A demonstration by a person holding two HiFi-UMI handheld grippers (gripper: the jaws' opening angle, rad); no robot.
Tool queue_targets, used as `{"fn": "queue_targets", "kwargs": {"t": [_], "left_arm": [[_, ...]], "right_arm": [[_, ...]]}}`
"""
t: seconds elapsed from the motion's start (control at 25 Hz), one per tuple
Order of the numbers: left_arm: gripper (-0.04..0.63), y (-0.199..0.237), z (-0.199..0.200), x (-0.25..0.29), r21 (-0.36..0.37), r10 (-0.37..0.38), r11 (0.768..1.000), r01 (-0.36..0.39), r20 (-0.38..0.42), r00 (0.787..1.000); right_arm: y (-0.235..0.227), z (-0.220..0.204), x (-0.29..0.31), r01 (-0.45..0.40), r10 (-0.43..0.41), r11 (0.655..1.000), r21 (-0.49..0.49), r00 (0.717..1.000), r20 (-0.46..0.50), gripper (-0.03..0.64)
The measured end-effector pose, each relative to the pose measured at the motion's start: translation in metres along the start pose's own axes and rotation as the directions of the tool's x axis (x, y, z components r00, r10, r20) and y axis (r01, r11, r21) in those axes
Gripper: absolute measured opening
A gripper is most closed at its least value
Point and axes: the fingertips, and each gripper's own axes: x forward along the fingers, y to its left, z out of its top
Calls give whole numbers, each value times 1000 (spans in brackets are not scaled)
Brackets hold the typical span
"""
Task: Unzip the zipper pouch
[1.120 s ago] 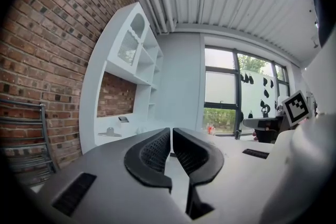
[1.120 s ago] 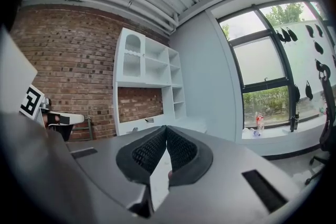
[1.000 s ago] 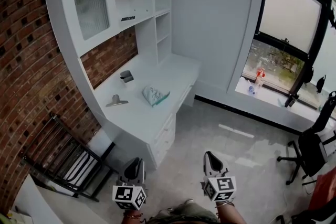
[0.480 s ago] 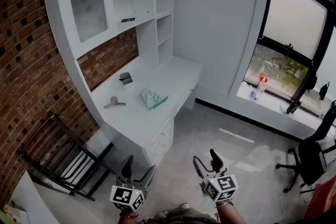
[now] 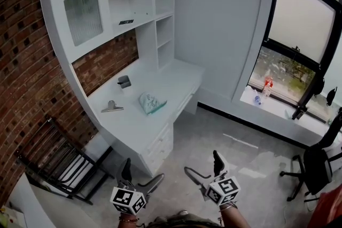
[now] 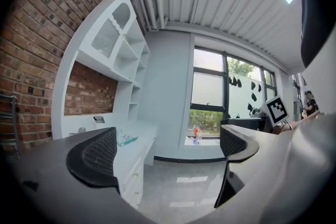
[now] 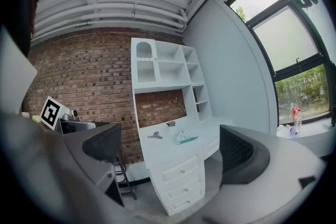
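Note:
The zipper pouch point(image 5: 150, 102), pale with a teal edge, lies on the white desk point(image 5: 165, 80) well ahead of me. It shows small in the left gripper view point(image 6: 126, 138) and in the right gripper view point(image 7: 186, 138). My left gripper point(image 5: 143, 173) hangs low in the head view, above the floor in front of the desk. Its jaws are opening with nothing between them point(image 6: 165, 147). My right gripper point(image 5: 202, 164) is beside it, jaws also opening and empty point(image 7: 170, 147). Both are far from the pouch.
A metal binder clip point(image 5: 111, 108) and a small dark holder point(image 5: 124, 81) sit on the desk left of the pouch. Drawers point(image 5: 158, 145) front the desk. A black folding rack point(image 5: 53, 160) leans by the brick wall. An office chair point(image 5: 315, 163) stands at right, with bottles point(image 5: 266, 84) on the windowsill.
Both grippers' jaws went from shut to wide open. The desk and pouch have shifted slightly left in the head view.

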Motion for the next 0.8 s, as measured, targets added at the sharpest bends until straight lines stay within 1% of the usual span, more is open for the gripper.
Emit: {"fn": "queue_targets", "kwargs": {"t": [0.08,0.24,0.32,0.44,0.52,0.64,0.72,0.8], "left_arm": [[572,-5,-3,8,8,-1,1000,1,-9,1000],[572,-20,-7,21,8,-10,1000,10,2,1000],[572,-30,-7,26,13,-32,999,32,10,999],[571,-43,-9,29,62,-55,997,55,-9,998],[569,-45,-14,31,91,-54,994,56,-28,998],[569,-37,-19,38,74,-29,997,32,-33,999],[568,-31,-20,45,65,-19,998,21,-37,999],[568,-25,-18,57,80,-16,997,19,-38,999]], "right_arm": [[-7,2,1,-8,8,1000,-9,1000,-2,574],[-25,2,-1,-12,12,1000,-18,1000,-5,575],[-34,2,-2,-10,10,1000,-16,1000,1,575],[-38,3,-3,-34,34,999,-23,999,5,574],[-39,-1,-3,-54,54,997,-52,999,2,572],[-47,-8,-2,-49,47,994,-99,999,-28,569],[-53,-10,0,-40,38,997,-67,999,-33,566],[-65,-11,6,-37,37,999,-35,999,3,565]]}}
